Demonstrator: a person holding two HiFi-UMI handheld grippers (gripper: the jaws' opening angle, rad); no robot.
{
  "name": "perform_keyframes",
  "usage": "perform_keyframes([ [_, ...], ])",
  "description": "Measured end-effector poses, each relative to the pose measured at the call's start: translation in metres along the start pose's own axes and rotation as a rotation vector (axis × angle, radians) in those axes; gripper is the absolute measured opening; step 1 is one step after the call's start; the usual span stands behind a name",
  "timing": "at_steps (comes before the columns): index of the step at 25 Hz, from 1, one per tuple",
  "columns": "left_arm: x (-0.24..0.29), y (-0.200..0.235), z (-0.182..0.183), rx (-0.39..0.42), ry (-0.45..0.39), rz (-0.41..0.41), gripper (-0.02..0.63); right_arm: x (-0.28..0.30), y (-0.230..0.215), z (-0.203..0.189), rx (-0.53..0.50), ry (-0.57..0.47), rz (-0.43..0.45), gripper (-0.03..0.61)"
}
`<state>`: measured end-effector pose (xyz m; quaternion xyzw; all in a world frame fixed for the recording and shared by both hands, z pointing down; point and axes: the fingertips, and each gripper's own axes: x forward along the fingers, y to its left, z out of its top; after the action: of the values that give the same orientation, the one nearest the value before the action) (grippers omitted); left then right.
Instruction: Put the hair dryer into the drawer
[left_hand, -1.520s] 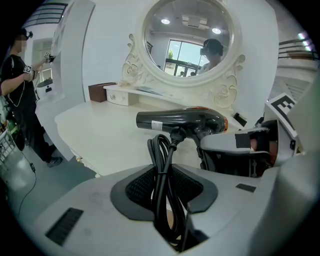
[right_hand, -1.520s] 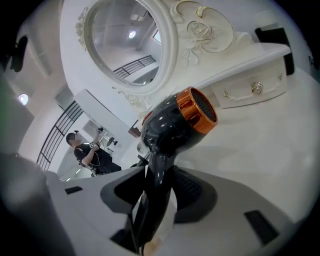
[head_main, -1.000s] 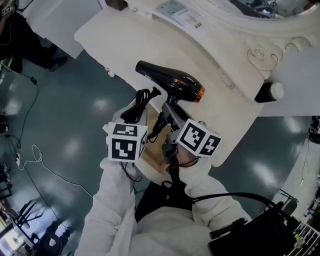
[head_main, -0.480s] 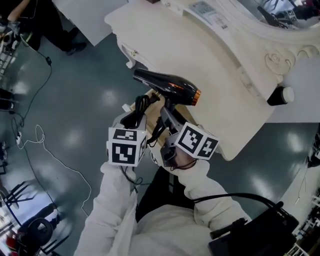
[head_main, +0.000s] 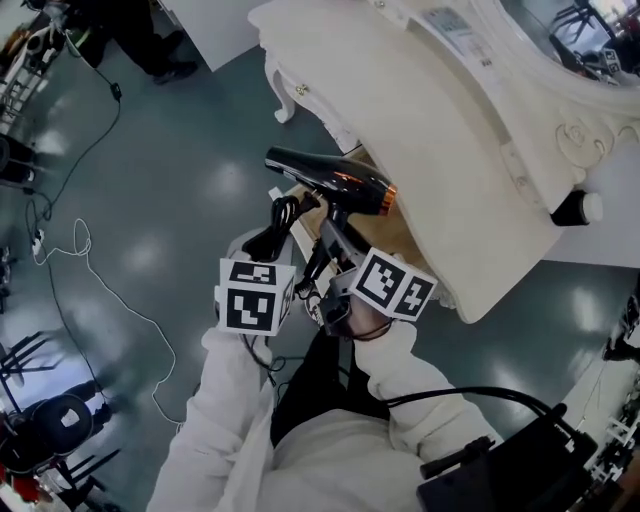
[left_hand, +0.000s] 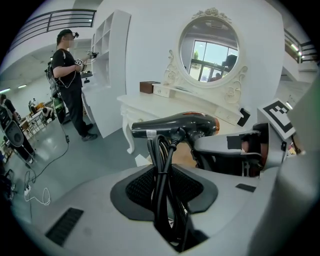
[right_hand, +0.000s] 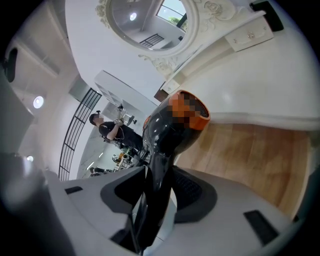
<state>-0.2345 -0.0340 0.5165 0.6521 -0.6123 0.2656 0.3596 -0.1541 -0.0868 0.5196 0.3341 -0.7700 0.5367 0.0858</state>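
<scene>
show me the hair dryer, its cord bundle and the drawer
hair dryer (head_main: 335, 178), head view, black barrel
cord bundle (left_hand: 162, 170), left gripper view, coiled middle
drawer (right_hand: 250, 150), right gripper view, wooden bottom

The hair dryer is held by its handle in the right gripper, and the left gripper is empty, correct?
Not quite: the left gripper isn't empty; its fingers grip the bundled cord, as the left gripper view shows. The right gripper does hold the hair dryer by its handle.
</scene>
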Motion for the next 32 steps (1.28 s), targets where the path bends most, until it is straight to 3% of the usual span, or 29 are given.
perform_keyframes([
  [8, 0.004, 0.009, -0.014, -0.033, 0.049, 0.032, 0.101, 0.003, -0.012, -0.014, 0.07, 0.006, -0.018, 0.219],
  [22, 0.033, 0.001, -0.014, 0.073, 0.152, 0.031, 0.101, -0.001, -0.059, -0.025, 0.298, -0.062, -0.07, 0.219],
  [32, 0.053, -0.01, 0.003, 0.154, 0.204, 0.007, 0.101, -0.006, -0.081, -0.026, 0.45, -0.113, -0.051, 0.219],
])
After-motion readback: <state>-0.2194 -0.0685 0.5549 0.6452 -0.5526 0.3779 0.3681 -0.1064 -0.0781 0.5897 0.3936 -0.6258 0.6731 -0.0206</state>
